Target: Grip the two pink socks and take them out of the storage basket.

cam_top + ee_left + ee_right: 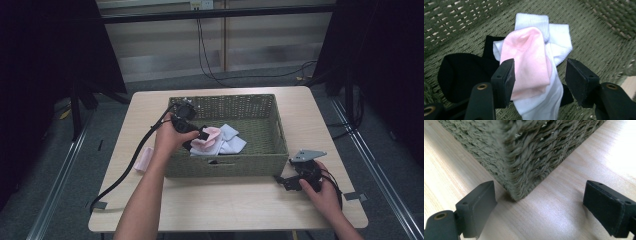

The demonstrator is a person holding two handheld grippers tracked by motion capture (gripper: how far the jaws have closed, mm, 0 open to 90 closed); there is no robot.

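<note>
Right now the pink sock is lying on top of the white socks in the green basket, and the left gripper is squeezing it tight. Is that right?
Not quite. The pink sock does lie on the white socks in the green basket, but the left gripper is not squeezing it. In the left gripper view its jaws stand open, one on each side of the sock, and the right-hand one is clearly apart from it.
</note>
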